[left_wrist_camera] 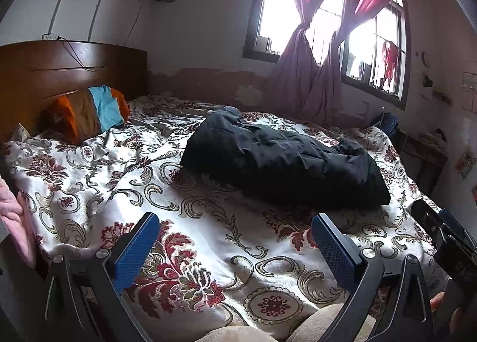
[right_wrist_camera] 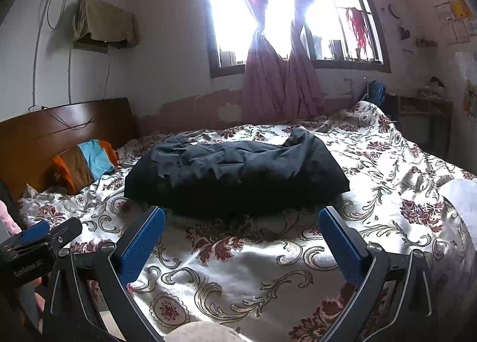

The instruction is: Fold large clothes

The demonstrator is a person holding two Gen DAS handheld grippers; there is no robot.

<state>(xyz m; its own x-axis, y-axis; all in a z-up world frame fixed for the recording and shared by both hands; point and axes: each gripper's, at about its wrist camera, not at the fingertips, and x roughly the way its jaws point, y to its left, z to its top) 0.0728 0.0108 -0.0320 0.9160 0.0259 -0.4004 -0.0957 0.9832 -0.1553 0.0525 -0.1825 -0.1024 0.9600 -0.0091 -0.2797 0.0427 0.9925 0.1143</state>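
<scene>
A large dark garment point(left_wrist_camera: 280, 160) lies in a folded, rumpled bundle in the middle of the bed, on the floral bedspread point(left_wrist_camera: 208, 246). It also shows in the right wrist view point(right_wrist_camera: 235, 175). My left gripper point(left_wrist_camera: 235, 225) is open and empty, held above the bedspread in front of the bundle and apart from it. My right gripper point(right_wrist_camera: 241, 219) is open and empty, close to the bundle's near edge. The right gripper's body shows at the right edge of the left wrist view point(left_wrist_camera: 447, 234). The left gripper's body shows at the left of the right wrist view point(right_wrist_camera: 38, 237).
A striped orange, brown and blue pillow point(left_wrist_camera: 89, 112) leans on the wooden headboard point(left_wrist_camera: 59, 73) at the left. Pink curtains point(right_wrist_camera: 277, 85) hang over the window behind the bed. A wooden side table point(right_wrist_camera: 423, 109) stands at the far right. Pink cloth point(left_wrist_camera: 12, 207) lies at the bed's left edge.
</scene>
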